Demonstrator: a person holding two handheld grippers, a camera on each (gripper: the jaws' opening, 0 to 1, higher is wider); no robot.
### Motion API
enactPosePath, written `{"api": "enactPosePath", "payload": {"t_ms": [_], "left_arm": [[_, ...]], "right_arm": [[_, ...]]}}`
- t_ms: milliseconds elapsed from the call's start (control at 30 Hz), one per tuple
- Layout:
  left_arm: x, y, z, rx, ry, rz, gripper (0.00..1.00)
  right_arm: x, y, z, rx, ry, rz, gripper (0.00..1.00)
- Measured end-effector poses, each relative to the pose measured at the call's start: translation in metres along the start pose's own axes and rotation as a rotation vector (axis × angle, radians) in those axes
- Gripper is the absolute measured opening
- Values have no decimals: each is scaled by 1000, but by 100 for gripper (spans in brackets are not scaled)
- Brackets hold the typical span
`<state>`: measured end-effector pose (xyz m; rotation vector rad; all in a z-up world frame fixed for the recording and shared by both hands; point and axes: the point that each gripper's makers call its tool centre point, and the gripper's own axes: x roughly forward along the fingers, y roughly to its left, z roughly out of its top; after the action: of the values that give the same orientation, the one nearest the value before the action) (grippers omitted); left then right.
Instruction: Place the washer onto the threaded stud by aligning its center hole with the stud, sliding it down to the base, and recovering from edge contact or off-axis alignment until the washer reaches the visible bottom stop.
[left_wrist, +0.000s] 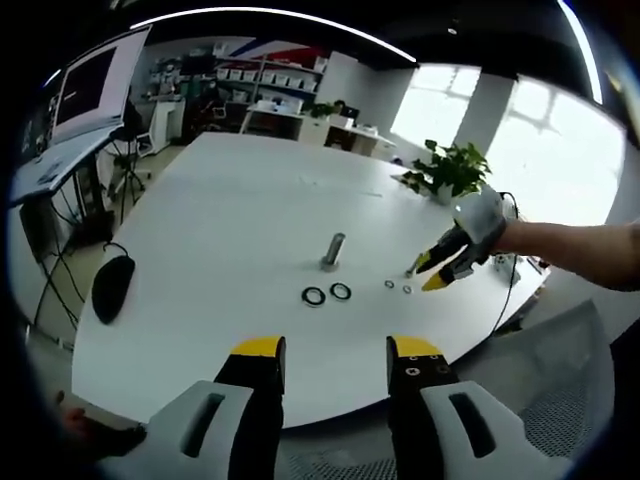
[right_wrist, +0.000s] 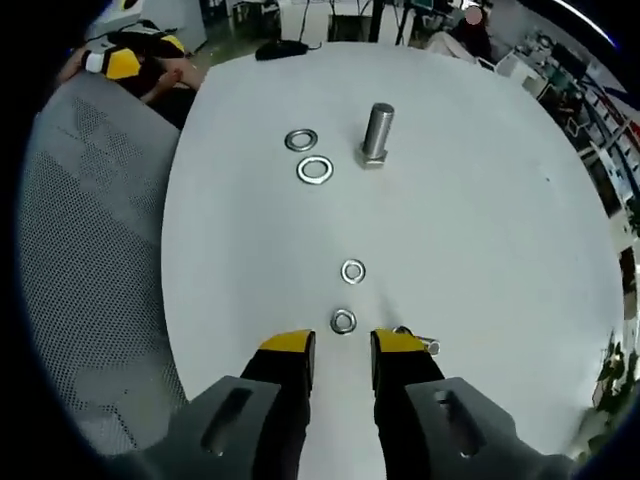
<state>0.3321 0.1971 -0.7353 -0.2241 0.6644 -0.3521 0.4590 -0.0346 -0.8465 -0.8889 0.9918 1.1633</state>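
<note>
An upright metal threaded stud (left_wrist: 333, 250) (right_wrist: 377, 135) stands on the white table (left_wrist: 230, 220) (right_wrist: 480, 230). Two large washers (left_wrist: 314, 296) (right_wrist: 315, 170) lie flat beside it. Two small washers (left_wrist: 389, 284) (right_wrist: 352, 271) lie nearer the table edge. One small washer (right_wrist: 343, 321) rests just ahead of my right gripper (right_wrist: 343, 345) (left_wrist: 432, 272), which is open and low over the table with nothing between its fingers. A small metal piece (right_wrist: 424, 344) lies by its right finger. My left gripper (left_wrist: 335, 352) (right_wrist: 125, 60) is open and empty, held back over the table edge.
A black mouse (left_wrist: 112, 285) (right_wrist: 280, 47) with its cable sits at the table's far side. A potted plant (left_wrist: 450, 170) stands near a corner. A grey mesh chair (right_wrist: 90, 250) (left_wrist: 560, 400) is beside the table edge. Desks and shelves stand behind.
</note>
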Motion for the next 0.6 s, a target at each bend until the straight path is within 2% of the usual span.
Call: {"api": "enactPosePath", "payload": {"t_ms": [133,433,567,600], "left_arm": [[0,0,0,3,1,-2,37],[1,1,1,2,-1,1,37],[0,1,1,0,-4,1,37],[0,0,1,2,-2,0,37]], "right_arm": [[8,-3,-1,-3,26,12,24],[17,-3,0,-13,39,45,22],[20,-2,-9,-49,84,40,22],[20,-1,-8,-44,66,46,21]]}}
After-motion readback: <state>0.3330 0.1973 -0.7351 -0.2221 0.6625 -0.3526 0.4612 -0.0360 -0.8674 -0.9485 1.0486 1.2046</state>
